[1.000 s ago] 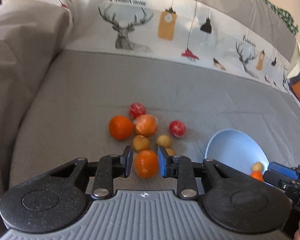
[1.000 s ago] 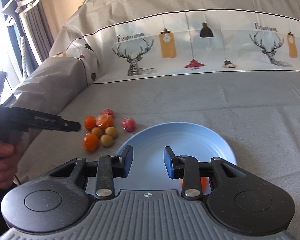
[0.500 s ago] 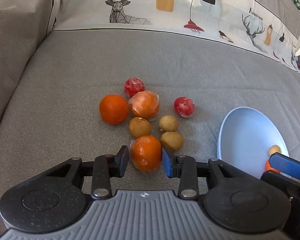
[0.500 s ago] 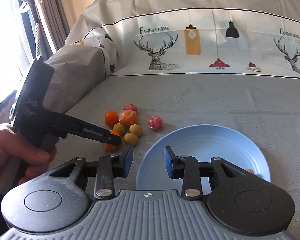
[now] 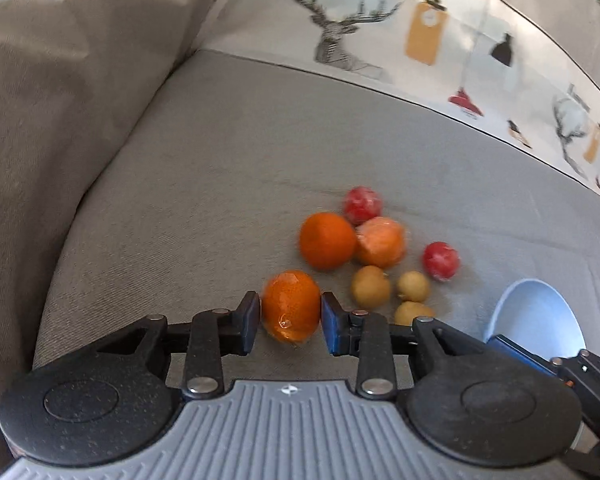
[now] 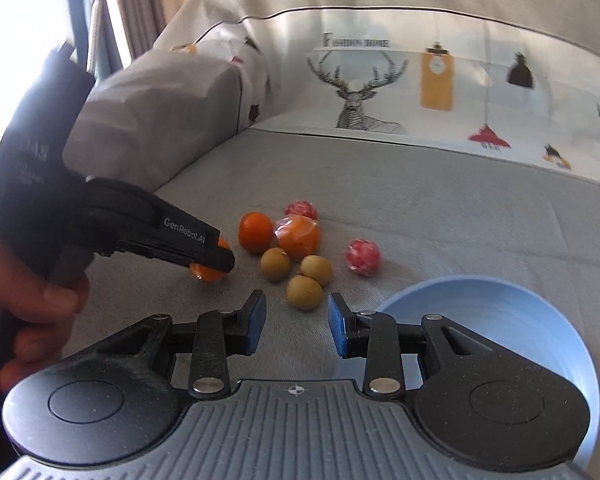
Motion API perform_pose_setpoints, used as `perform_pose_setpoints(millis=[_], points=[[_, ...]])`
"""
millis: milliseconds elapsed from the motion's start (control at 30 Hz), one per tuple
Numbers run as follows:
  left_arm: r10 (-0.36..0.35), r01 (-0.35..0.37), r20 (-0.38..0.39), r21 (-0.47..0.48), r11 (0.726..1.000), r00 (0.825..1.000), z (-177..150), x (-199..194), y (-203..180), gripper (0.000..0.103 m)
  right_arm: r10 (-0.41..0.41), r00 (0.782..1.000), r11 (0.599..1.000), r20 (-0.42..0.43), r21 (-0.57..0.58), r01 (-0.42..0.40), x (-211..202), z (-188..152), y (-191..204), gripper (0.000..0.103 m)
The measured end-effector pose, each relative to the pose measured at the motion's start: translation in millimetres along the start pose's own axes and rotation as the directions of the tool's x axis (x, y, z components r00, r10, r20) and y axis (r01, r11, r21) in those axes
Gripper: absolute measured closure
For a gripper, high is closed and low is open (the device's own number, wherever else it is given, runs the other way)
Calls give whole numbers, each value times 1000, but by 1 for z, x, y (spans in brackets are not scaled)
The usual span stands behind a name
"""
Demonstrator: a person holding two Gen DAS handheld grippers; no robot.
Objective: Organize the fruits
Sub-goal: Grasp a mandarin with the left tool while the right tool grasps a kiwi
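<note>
— Grey sofa seat [image 5: 228,168] with a deer-print cover [image 6: 356,92] along the back. What lies on it?

— A cluster of fruit: a bare orange [image 5: 327,241], a wrapped orange [image 5: 381,241] touching it, two red wrapped fruits [image 5: 362,204] and three small tan fruits [image 6: 275,264]. A blue bowl [image 6: 540,320] sits to the right of the cluster, apart from it.

— And the left tongs [image 5: 287,316]?

— Their jaws have just been closing a little. A wrapped orange fruit [image 5: 291,305] sits between the blue pads, which press both its sides. From the right wrist view it looks low on the seat, left of the pile; I cannot tell whether it is lifted. A hand [image 6: 40,300] grips the handle.

— The right tongs [image 6: 296,322]?

— Parted a modest way with nothing between the pads, only grey fabric. They hang just left of the bowl's rim, near the closest tan fruit.
</note>
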State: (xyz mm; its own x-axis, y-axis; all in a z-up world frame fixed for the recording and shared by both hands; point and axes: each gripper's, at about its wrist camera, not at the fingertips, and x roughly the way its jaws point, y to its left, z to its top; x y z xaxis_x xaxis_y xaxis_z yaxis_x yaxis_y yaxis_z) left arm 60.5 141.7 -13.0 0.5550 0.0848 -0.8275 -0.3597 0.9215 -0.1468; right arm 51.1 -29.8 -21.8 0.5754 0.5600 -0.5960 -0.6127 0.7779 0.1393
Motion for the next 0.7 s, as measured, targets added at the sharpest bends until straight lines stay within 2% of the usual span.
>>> perform_pose_setpoints(millis=[133,367,500,567,600,700], points=[[-7,7,0,-5,1000,1000,0,0,2,67,-39,999,998,-11,-54,39,24,5,7,67],[-16,16,-9,-1,1000,1000,2,3,3,66,-69,996,997,-56,-25,68,61,12,5,67],[-10,10,-21,6,1000,1000,3,7,1,66,-68,994,997,-82,-31,66,72,11,7,67],[-7,8,-26,11,1000,1000,3,9,-1,65,-66,994,997,-91,-35,63,74,10,8,69],[-4,5,-26,14,1000,1000,4,10,-1,65,-71,994,997,-89,-40,68,74,9,8,74],[2,-2,-24,24,1000,1000,3,9,-4,65,-66,994,997,-84,-34,63,70,10,6,75]])
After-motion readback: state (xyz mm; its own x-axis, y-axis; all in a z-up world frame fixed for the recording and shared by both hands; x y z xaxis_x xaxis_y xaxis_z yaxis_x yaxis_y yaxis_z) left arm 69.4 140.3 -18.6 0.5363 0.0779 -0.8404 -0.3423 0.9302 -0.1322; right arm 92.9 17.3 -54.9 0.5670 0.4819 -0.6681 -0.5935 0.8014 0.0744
